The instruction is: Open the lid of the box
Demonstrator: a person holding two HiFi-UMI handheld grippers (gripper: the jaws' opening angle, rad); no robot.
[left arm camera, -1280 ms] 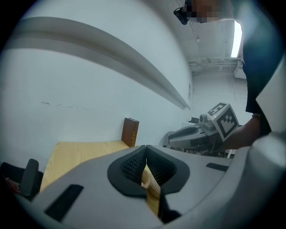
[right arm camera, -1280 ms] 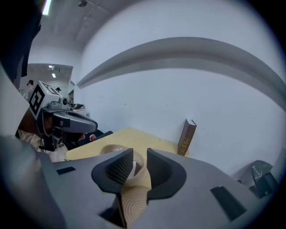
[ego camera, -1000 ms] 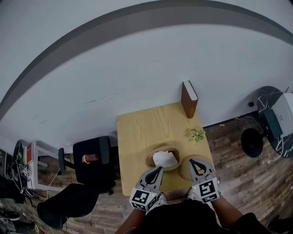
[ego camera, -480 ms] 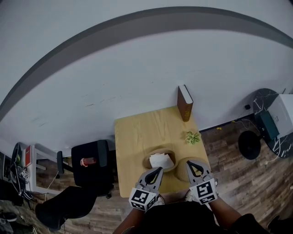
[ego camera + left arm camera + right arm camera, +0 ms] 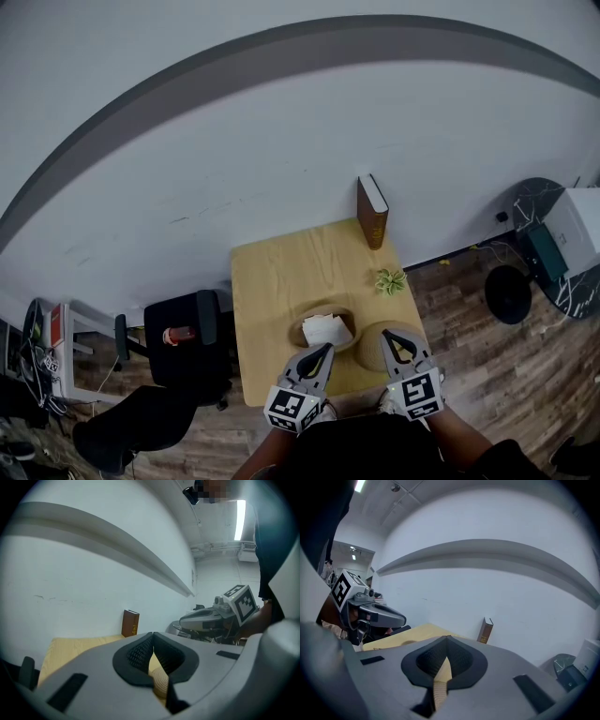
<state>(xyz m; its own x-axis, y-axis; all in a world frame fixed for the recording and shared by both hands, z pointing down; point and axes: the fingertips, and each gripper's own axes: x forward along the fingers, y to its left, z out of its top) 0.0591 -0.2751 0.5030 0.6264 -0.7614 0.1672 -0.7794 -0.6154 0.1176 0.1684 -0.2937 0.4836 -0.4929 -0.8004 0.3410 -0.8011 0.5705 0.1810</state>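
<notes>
Wood bench (image 5: 281,281) against white wall, box (image 5: 323,312) open.
Box near front edge, lid (image 5: 370,349) just right of it; left tongs (image 5: 328,347) and right tongs (image 5: 385,335) both closed, tips together, holding nothing.

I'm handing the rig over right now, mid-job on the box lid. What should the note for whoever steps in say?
Left gripper: shut, nothing held, at the near side of the box.
Right gripper: shut, nothing held, above the lid.
Things: the round woven box stands open on the table with a white item inside. The lid lies flat on the table just right of it.
Done: the lid is off.
Left: probably nothing but drawing both grippers back.
</notes>
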